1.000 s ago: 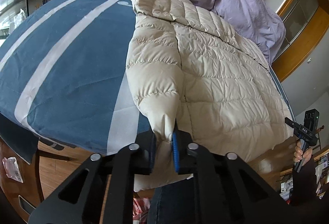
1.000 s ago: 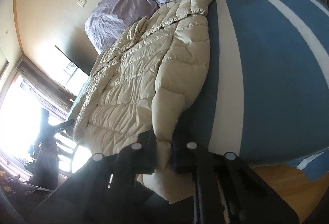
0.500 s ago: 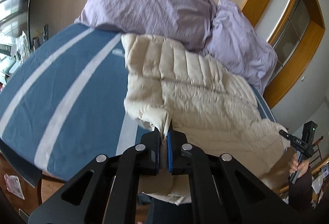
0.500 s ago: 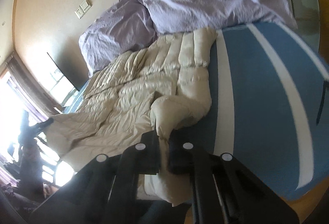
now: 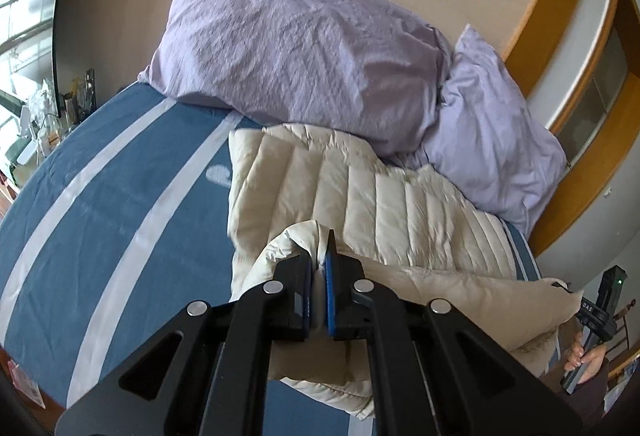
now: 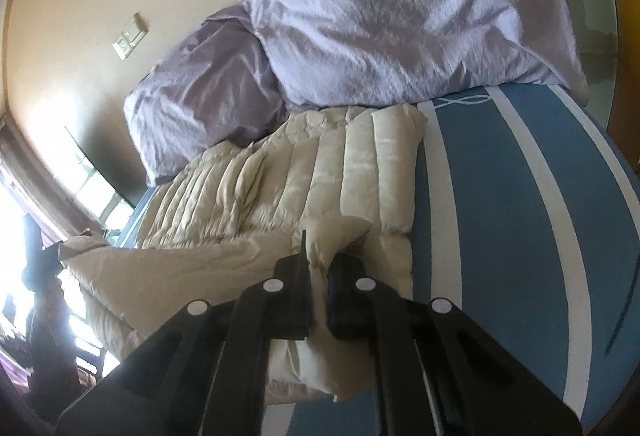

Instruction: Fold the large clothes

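A cream quilted down jacket (image 5: 360, 188) lies on the blue bed cover with white stripes (image 5: 100, 216), its far end against the pillows. My left gripper (image 5: 319, 268) is shut on one corner of the jacket's near edge and holds it raised above the rest of the garment. In the right wrist view the jacket (image 6: 300, 176) looks the same, and my right gripper (image 6: 319, 264) is shut on the other corner. Between the two corners the lifted edge hangs as a long fold. At the right edge of the left wrist view the right gripper (image 5: 564, 286) shows, held by a hand (image 5: 584, 360).
Two lilac pillows (image 5: 304, 48) (image 5: 492, 148) lean on the beige wall at the head of the bed. A wooden window frame (image 5: 576, 140) stands to the right. Small items crowd a side surface (image 5: 44, 116) at far left. Bare striped cover (image 6: 500, 196) stretches beside the jacket.
Both grippers, shut on the jacket's near edge, rose and moved toward the pillows. The lower part of the jacket lifted off the bed's edge and now folds over the upper part.
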`<state>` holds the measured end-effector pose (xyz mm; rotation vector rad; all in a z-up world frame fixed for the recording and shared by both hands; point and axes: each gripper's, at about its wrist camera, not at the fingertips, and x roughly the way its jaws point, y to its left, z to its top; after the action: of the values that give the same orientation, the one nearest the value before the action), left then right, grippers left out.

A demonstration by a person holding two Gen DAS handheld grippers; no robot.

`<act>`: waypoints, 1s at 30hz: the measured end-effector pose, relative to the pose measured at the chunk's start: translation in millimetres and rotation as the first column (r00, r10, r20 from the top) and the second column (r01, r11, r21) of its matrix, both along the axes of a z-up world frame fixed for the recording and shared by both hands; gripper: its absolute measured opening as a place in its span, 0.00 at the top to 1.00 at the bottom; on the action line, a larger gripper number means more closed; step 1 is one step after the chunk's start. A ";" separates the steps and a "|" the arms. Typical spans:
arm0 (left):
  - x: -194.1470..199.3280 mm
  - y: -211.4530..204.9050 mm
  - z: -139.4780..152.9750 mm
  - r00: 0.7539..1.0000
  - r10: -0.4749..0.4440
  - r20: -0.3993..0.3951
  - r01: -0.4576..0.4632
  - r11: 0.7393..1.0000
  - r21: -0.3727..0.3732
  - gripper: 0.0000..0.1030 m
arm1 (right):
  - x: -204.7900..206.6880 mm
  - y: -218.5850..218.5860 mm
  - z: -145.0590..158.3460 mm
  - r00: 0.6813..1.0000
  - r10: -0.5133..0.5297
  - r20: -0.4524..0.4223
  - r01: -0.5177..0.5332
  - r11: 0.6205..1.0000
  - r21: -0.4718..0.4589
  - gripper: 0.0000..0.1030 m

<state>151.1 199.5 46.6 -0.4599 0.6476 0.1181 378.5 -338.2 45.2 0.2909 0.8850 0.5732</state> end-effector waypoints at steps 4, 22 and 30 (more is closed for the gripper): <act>42.8 9.2 0.6 0.999 0.027 -0.022 -0.027 1.000 0.010 0.96 | 36.6 6.9 -6.3 0.998 -0.037 -0.047 0.039 0.999 0.037 0.94; 201.5 62.4 -64.6 0.980 0.102 -0.172 -0.120 0.988 -0.096 0.94 | 197.7 41.4 -76.6 0.958 -0.165 -0.233 0.201 0.970 0.138 0.68; 202.2 70.4 -52.7 0.982 0.103 -0.157 -0.125 0.983 -0.134 0.43 | 188.6 35.8 -51.5 0.968 -0.203 -0.150 0.220 0.970 0.107 0.34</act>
<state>353.3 270.0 -6.2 -0.6321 0.7800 0.2175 567.0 -302.4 -6.3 0.5360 0.9401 0.4127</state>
